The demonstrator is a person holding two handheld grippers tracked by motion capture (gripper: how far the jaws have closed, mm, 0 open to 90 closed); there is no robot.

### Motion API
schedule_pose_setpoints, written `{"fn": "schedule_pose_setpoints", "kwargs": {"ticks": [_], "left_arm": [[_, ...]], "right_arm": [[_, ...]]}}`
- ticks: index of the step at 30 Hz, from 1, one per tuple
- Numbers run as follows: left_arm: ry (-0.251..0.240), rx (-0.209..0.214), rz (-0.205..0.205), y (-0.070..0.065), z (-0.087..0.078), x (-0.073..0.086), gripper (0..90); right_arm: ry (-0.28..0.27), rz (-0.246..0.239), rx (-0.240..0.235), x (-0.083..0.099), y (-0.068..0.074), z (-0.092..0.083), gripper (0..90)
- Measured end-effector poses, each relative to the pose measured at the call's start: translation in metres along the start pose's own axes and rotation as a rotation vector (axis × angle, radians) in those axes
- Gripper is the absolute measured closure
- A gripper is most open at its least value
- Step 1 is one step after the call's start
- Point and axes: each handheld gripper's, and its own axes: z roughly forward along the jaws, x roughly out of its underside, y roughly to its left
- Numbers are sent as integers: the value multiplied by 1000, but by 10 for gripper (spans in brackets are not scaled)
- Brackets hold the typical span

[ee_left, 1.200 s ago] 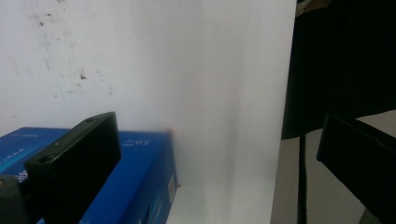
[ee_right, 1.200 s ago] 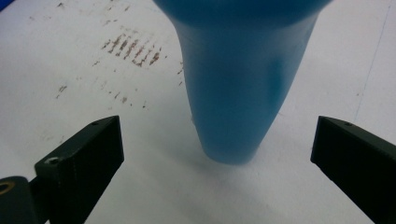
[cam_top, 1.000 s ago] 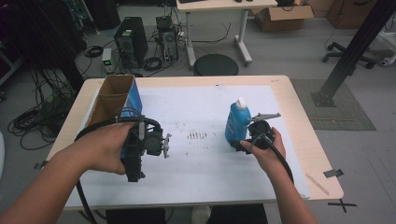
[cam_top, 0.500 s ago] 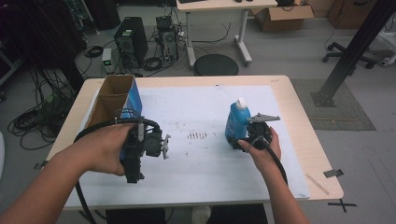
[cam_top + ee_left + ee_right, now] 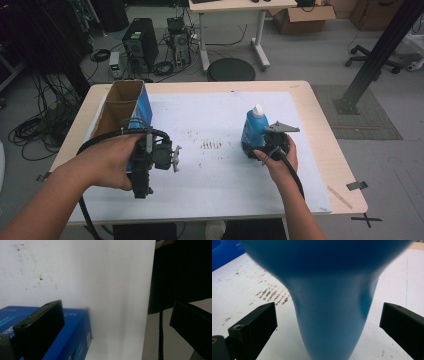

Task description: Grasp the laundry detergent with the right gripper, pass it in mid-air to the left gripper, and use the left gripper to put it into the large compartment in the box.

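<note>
Standing between open jaws: blue bottle (image 5: 329, 302)

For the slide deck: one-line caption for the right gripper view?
Right gripper, jaws open, straddling the blue bottle on the white mat.

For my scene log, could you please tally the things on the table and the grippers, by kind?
Bottle: 1
Box: 1
Grippers: 2, left and right
Total: 4

On my table (image 5: 320, 125) I count one blue bottle (image 5: 254, 131), one open blue box (image 5: 125, 107), one white sheet (image 5: 215, 115).
</note>
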Motion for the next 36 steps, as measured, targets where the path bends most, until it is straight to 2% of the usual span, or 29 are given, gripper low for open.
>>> {"fn": "schedule_pose_setpoints", "kwargs": {"ticks": [9, 12, 26, 30, 36], "left_arm": [[-3, -1, 3, -1, -1, -1, 2], [0, 2, 1, -2, -1, -1, 3], [-3, -2, 2, -2, 1, 2, 3], [-5, -2, 2, -2, 1, 1, 3], [-7, -2, 6, -2, 0, 0, 4]], "right_arm": [[-52, -9, 15, 2, 3, 5, 9], [-55, -13, 6, 3, 3, 7, 10], [-83, -4, 30, 7, 4, 14, 13], [-95, -6, 53, 8, 5, 13, 84], [-103, -2, 63, 8, 4, 12, 135]]}}
